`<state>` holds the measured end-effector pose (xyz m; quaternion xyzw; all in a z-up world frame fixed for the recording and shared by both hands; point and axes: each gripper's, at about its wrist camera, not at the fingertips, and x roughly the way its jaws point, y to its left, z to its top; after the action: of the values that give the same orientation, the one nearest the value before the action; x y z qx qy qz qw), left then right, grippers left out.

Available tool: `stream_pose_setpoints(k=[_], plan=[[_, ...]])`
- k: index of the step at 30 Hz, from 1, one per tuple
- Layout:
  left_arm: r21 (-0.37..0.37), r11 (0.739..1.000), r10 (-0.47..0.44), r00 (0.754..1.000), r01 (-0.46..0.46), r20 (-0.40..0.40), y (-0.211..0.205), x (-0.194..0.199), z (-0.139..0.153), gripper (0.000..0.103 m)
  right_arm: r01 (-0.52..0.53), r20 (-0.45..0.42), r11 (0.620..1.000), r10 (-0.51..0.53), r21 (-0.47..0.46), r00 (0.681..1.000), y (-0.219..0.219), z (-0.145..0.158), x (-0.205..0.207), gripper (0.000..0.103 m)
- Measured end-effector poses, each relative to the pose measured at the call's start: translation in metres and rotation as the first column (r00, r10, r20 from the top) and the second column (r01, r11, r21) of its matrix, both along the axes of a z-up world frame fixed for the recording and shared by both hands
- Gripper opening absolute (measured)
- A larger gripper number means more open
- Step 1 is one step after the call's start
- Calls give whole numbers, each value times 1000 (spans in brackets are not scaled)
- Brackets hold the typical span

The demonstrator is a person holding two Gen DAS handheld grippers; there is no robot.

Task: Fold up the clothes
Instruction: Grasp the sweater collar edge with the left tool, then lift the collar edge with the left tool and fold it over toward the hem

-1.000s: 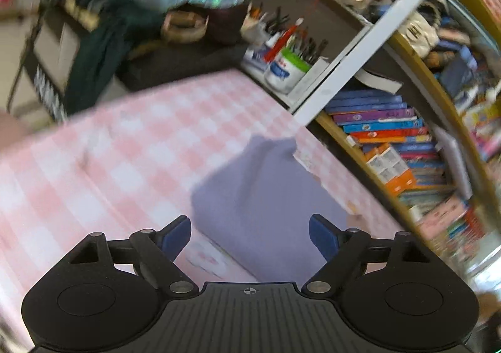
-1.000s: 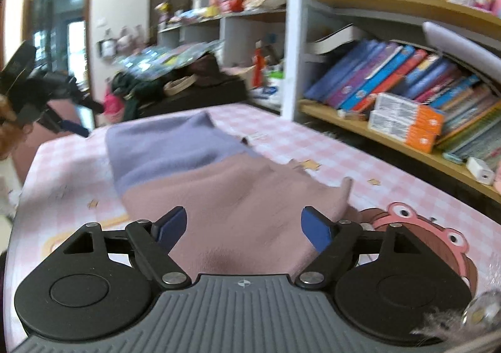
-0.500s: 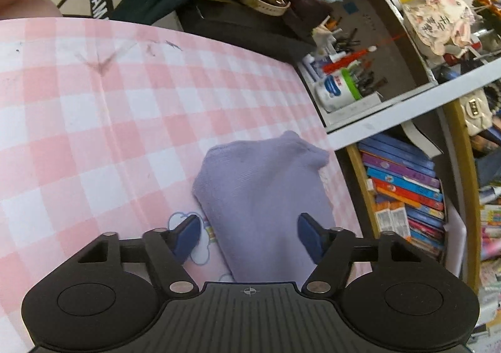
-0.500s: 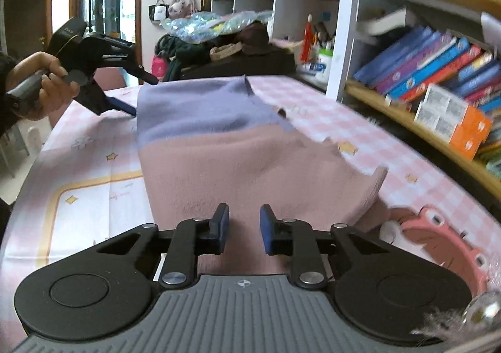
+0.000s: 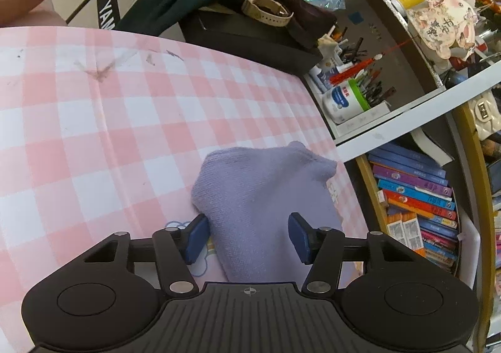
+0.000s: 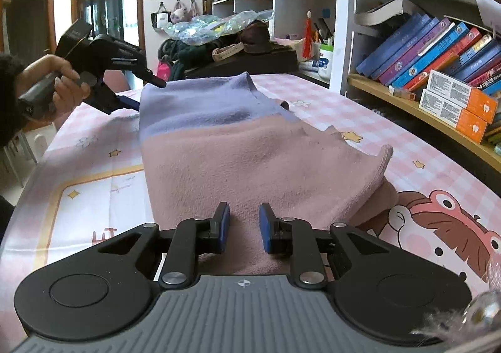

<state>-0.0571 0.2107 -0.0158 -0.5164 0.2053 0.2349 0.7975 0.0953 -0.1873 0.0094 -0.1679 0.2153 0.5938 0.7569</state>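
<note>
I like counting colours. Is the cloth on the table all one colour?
No, in the right wrist view the cloth is purple at the far end and pink at the near end, lying on the checked tablecloth.

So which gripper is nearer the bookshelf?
Right. The right gripper pinches the garment's pink end, nearest the bookshelf. The left gripper is at the purple end, further from it.
</note>
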Motion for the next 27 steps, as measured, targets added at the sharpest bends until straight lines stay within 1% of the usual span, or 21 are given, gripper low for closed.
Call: stream_pose_setpoints(k=[2, 4, 8, 9, 10, 11, 12, 13, 14, 15, 16, 17, 19, 21, 22, 26, 27], plan=[[3, 1000, 7, 1000, -7, 11, 0, -2, -2, 47, 1, -4, 1000, -1, 1, 1000, 0, 0, 1, 20], [22, 1000, 5, 1000, -6, 5, -2, -3, -2, 40, 1, 0, 1000, -1, 0, 1000, 0, 0, 0, 20], [48, 999, 2, 1000, -2, -20, -6, -1, -1, 33, 2, 4, 1000, -2, -1, 1000, 1, 0, 0, 20], [56, 998, -2, 1000, 3, -19, -8, -1, 1, 24, 1, 3, 1000, -1, -1, 1000, 1, 0, 0, 20], [75, 997, -6, 1000, 7, -4, -11, -1, 5, 18, 1, 2, 1000, -1, 0, 1000, 1, 0, 0, 20], [116, 993, -18, 1000, 17, 5, -16, -1, 11, 17, 2, 2, 1000, -2, 0, 1000, 1, 1, 1, 20], [201, 979, -46, 999, 44, 3, -27, 2, 23, 17, 2, 1, 1000, -2, 0, 1000, 1, 1, 1, 20], [289, 954, -80, 997, 77, -4, -38, 5, 35, 17, 2, 0, 1000, -2, 0, 1000, 2, 1, 1, 20], [370, 921, -123, 992, 121, -19, -50, 9, 45, 17, 3, -2, 1000, -3, 1, 1000, 2, 1, 2, 20], [408, 900, -153, 988, 152, -29, -57, 13, 51, 18, 3, -2, 1000, -3, 1, 1000, 2, 0, 1, 20], [413, 895, -170, 985, 170, -37, -59, 17, 53, 21, 3, -1, 1000, -3, 1, 1000, 2, 0, 1, 20], [395, 902, -170, 984, 174, -46, -56, 19, 51, 21, 3, -1, 1000, -3, 1, 1000, 2, 0, 1, 20], [340, 928, -141, 988, 153, -59, -45, 20, 43, 22, 3, 0, 1000, -3, 1, 1000, 2, 0, 1, 20], [263, 957, -116, 992, 123, -43, -33, 18, 30, 23, 3, 1, 1000, -3, 0, 1000, 2, 0, 1, 20], [230, 967, -107, 994, 111, -29, -28, 17, 25, 24, 3, 0, 1000, -3, 1, 1000, 1, 0, 1, 20], [168, 981, -91, 996, 93, -17, -21, 17, 13, 25, 3, -4, 1000, -3, 1, 1000, 1, 0, 1, 21], [158, 983, -91, 996, 93, -22, -20, 17, 10, 27, 3, -5, 1000, -3, 2, 1000, 1, 0, 1, 21]])
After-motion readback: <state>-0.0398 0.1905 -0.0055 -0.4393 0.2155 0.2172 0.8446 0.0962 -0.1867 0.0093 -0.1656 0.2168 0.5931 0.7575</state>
